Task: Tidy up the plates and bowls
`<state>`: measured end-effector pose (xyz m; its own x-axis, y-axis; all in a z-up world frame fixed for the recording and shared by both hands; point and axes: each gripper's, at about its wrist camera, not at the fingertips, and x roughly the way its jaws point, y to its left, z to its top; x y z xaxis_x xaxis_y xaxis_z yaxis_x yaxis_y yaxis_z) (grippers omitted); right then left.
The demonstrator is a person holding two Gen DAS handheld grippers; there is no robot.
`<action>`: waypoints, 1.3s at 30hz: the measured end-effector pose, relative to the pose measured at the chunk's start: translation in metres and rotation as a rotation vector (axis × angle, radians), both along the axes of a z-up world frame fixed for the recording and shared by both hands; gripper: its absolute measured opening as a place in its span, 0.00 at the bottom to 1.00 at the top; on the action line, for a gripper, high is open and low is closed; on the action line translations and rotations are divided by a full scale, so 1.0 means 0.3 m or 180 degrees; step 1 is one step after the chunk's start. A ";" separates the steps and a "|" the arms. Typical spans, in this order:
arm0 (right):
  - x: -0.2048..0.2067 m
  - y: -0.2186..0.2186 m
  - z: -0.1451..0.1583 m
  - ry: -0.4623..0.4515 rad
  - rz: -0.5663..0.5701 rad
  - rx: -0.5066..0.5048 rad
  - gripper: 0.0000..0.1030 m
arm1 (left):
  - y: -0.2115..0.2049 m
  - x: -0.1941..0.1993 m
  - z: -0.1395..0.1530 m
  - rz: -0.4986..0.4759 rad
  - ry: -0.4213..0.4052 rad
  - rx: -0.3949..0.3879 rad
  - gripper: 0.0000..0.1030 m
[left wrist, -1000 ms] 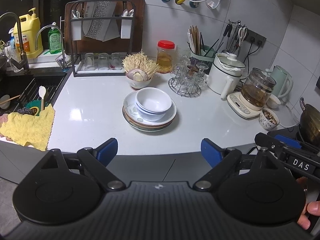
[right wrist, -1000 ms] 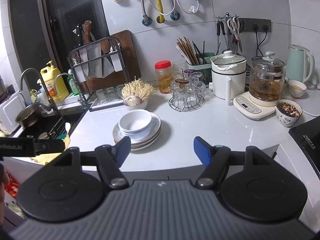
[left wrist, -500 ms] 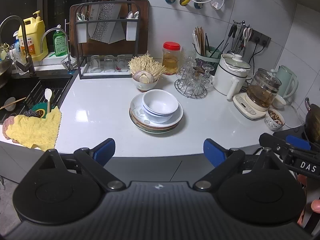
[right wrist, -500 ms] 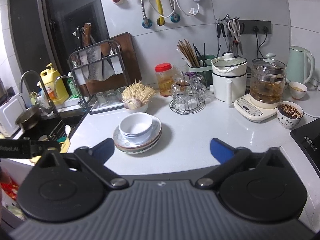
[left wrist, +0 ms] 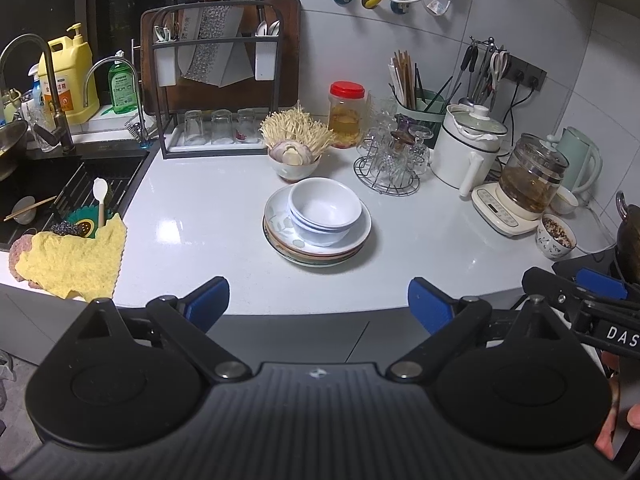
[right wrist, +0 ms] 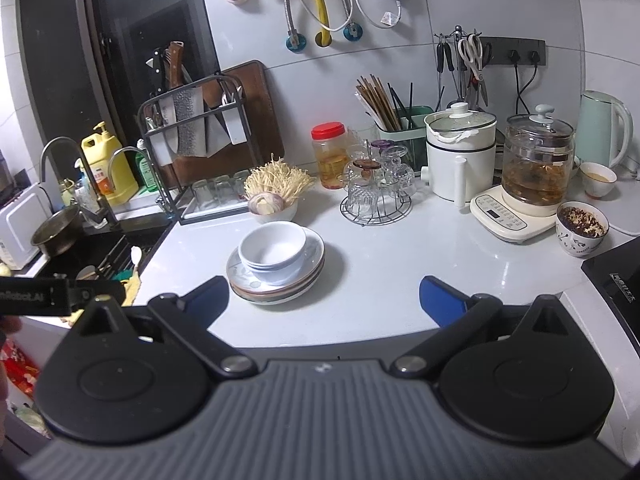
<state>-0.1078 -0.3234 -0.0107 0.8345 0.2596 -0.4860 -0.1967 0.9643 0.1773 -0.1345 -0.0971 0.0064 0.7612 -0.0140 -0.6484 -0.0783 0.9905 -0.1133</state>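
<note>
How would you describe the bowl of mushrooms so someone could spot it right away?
Start at the black knife rack against the wall. Just right of its tray sits a small bowl, behind the stack of plates. Unlike the empty white bowls, pale stringy mushrooms spill out of it.

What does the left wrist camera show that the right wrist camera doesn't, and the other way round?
Only the left wrist view shows the whole yellow cloth at the sink edge and the dark wok at far right. Only the right wrist view shows the white appliance at far left and the steel pot by the tap. Both show the nested white bowls on the stacked plates and two open, empty grippers: left gripper, right gripper.
</note>
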 end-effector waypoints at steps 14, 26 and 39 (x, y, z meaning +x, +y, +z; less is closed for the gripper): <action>-0.002 -0.007 -0.001 0.0003 0.0000 -0.0005 1.00 | -0.015 -0.002 0.006 -0.0001 -0.0052 0.0049 0.96; -0.002 -0.018 0.006 0.0007 0.0027 0.0000 1.00 | -0.019 -0.003 0.011 -0.0001 -0.0062 0.0008 0.96; 0.007 -0.016 0.008 0.0029 0.0029 -0.0006 1.00 | -0.008 -0.001 0.005 0.0004 -0.0043 -0.0005 0.96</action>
<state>-0.1056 -0.3283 -0.0083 0.8277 0.2662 -0.4941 -0.2038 0.9628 0.1774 -0.1347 -0.0996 0.0080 0.7698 -0.0141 -0.6382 -0.0781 0.9902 -0.1161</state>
